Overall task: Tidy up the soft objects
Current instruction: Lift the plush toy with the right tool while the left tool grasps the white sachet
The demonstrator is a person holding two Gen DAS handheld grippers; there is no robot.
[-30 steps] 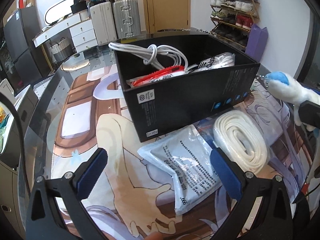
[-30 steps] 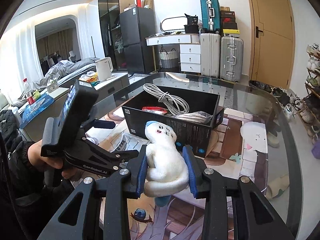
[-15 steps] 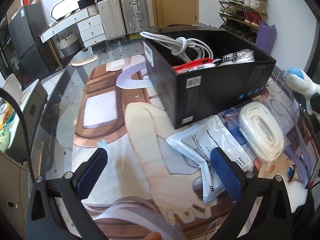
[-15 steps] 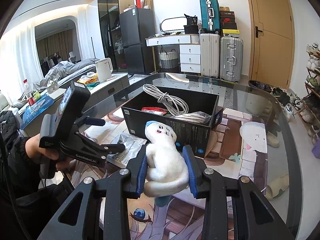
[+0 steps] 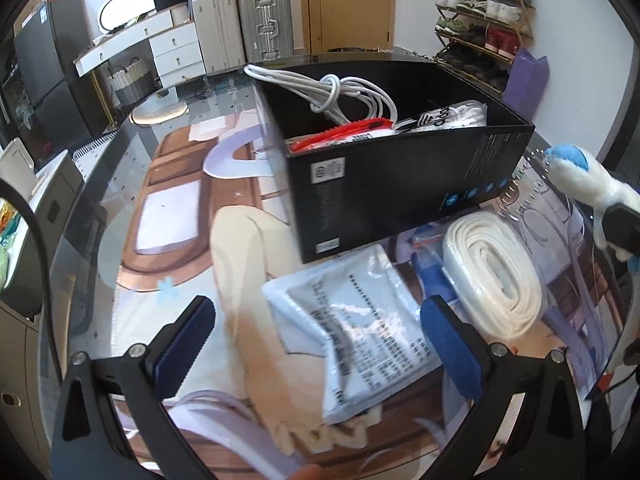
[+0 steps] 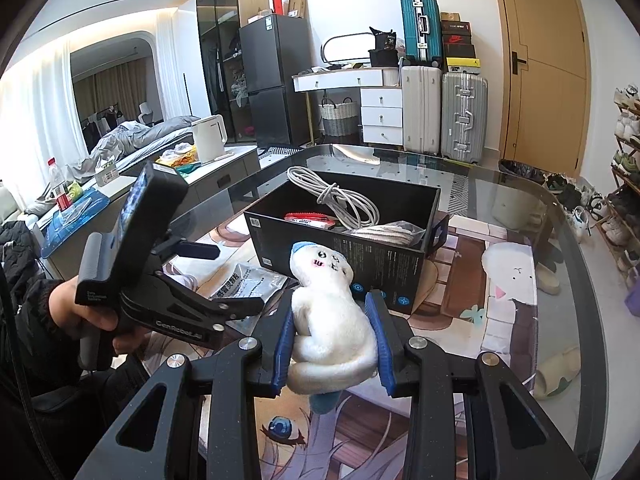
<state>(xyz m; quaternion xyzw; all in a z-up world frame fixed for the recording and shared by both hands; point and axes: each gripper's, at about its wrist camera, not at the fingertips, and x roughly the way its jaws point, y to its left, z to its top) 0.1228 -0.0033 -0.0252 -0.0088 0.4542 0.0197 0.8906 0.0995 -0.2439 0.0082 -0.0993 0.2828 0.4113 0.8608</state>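
Right gripper (image 6: 332,344) clamped on a white plush toy with blue cap (image 6: 330,312), held above the glass table (image 6: 560,264), near the open black cardboard box (image 6: 352,248), left gripper (image 5: 316,344) spread wide over a flat white sealed packet (image 5: 360,332), beside a coiled white strap (image 5: 492,280)

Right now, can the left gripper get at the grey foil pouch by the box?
Probably yes: the left gripper is open with the grey foil pouch lying flat just ahead of it, uncovered; the black box sits behind it.

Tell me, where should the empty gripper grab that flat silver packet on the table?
Judging by its pose, take the packet by its near corner, coming from the left gripper side. It lies flat, and the box and white roll crowd its far edges.
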